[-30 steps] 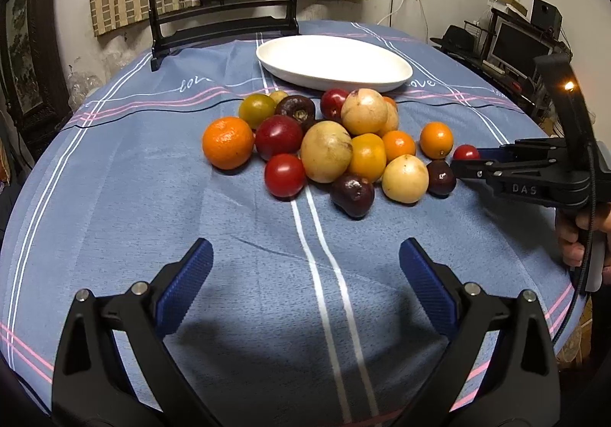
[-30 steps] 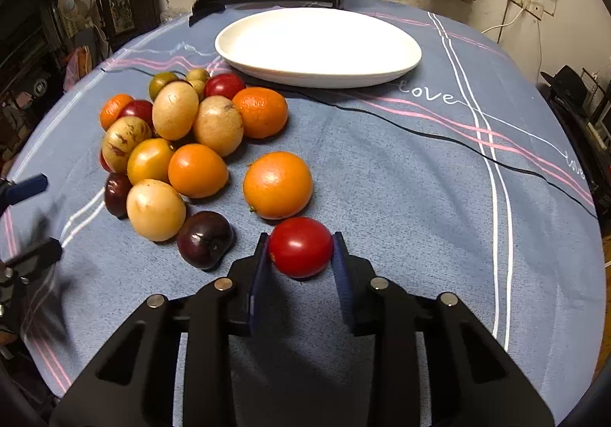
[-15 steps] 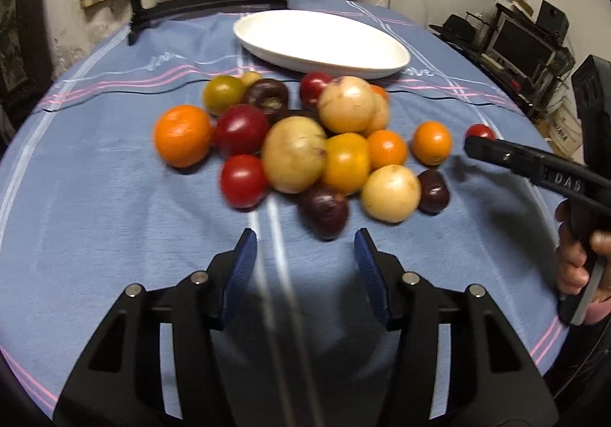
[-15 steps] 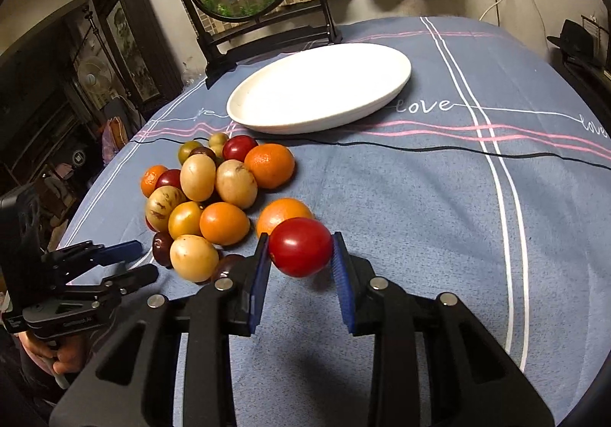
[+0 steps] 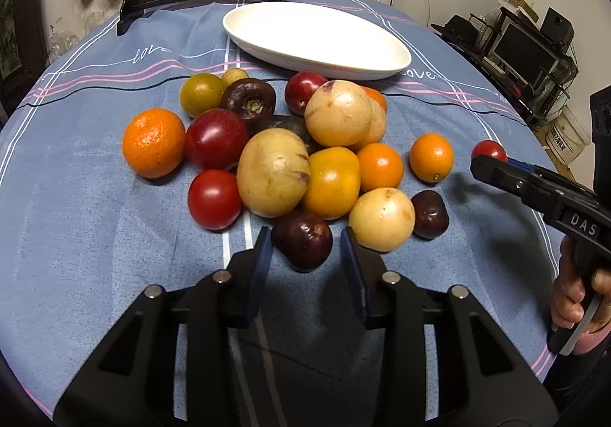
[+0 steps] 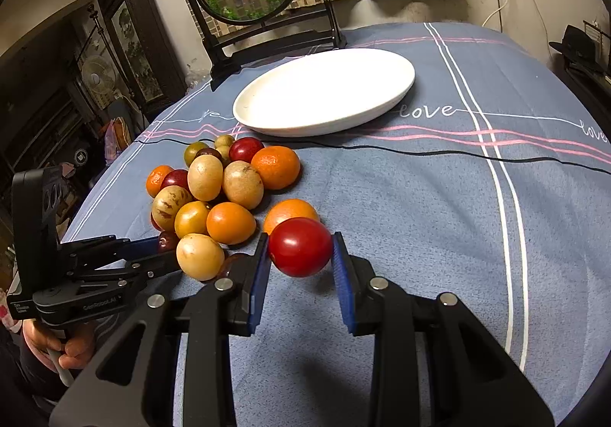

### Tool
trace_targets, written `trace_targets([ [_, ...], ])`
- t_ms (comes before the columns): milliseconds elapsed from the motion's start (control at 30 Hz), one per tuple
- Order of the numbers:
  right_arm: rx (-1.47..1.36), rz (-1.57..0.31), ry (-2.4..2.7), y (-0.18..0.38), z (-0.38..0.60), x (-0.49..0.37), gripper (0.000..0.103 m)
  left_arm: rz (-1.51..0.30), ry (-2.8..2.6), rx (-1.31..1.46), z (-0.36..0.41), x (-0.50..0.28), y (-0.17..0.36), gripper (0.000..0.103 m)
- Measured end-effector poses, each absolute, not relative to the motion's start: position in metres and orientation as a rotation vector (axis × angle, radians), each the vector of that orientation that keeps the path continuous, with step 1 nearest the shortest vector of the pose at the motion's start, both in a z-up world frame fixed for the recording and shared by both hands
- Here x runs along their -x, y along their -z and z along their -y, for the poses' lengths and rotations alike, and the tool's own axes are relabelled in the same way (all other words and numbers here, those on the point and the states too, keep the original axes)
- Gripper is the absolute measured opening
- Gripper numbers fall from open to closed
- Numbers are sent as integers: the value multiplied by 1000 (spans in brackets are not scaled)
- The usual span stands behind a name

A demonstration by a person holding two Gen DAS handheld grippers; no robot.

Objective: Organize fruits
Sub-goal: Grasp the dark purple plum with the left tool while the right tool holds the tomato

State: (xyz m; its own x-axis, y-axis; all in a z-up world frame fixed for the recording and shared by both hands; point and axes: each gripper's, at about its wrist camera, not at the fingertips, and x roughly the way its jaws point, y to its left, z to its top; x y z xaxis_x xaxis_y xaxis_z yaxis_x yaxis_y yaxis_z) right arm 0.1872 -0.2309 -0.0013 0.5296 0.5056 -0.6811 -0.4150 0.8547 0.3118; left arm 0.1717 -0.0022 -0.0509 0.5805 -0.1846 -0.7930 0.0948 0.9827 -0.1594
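The right gripper (image 6: 299, 261) clamps a glossy round red tomato (image 6: 299, 246) between its blue pads. The left gripper's (image 5: 305, 255) jaws are closing, narrow, around a dark purple round plum (image 5: 302, 240), pads not yet pressing.

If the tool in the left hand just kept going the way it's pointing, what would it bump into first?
Probably the dark purple plum, already between the closing jaws of the left tool. Right behind it sits the yellow-orange fruit.

tablecloth (image 5: 95, 236) looks soft matt woven cloth; plate (image 6: 324, 91) smooth glossy white; red tomato (image 6: 299, 246) glossy-skinned; orange (image 5: 153, 143) finely dimpled.
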Motion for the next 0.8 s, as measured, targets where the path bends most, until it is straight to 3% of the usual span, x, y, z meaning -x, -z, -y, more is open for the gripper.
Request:
trace_targets([
  [567, -150, -840, -603, -6, 224, -189, 32, -830, 259, 101, -12, -147, 21, 32],
  [800, -112, -705, -553, -39, 203, -227, 32, -787, 313, 90, -16, -206, -15, 32],
])
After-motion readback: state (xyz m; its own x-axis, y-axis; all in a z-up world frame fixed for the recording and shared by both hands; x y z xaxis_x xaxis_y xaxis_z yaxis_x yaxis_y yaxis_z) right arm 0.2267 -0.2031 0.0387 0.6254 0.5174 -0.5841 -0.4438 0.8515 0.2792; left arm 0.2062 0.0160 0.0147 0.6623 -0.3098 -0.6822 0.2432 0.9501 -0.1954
